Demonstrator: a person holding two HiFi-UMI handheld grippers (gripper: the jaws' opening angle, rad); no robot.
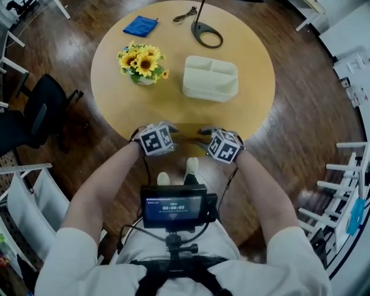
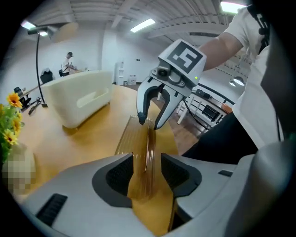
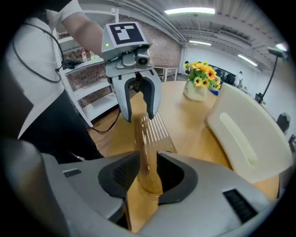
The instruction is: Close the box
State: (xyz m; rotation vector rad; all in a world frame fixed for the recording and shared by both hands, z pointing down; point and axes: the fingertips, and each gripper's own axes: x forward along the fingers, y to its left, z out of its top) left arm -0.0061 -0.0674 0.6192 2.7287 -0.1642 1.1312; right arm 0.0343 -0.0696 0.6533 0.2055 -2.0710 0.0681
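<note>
Pinching lid in right gripper, left gripper wide open around it, short of box; may twist or slip if lifted one-sided.

Round wooden table stood on a dark plank floor in a brightly lit workroom.
A black office chair sat at 9 o'clock, white frame racks at 3 to 4 o'clock, and more white shelving at 8 o'clock. Strip lights glowed on the ribbed ceiling, above a brick wall.
</note>
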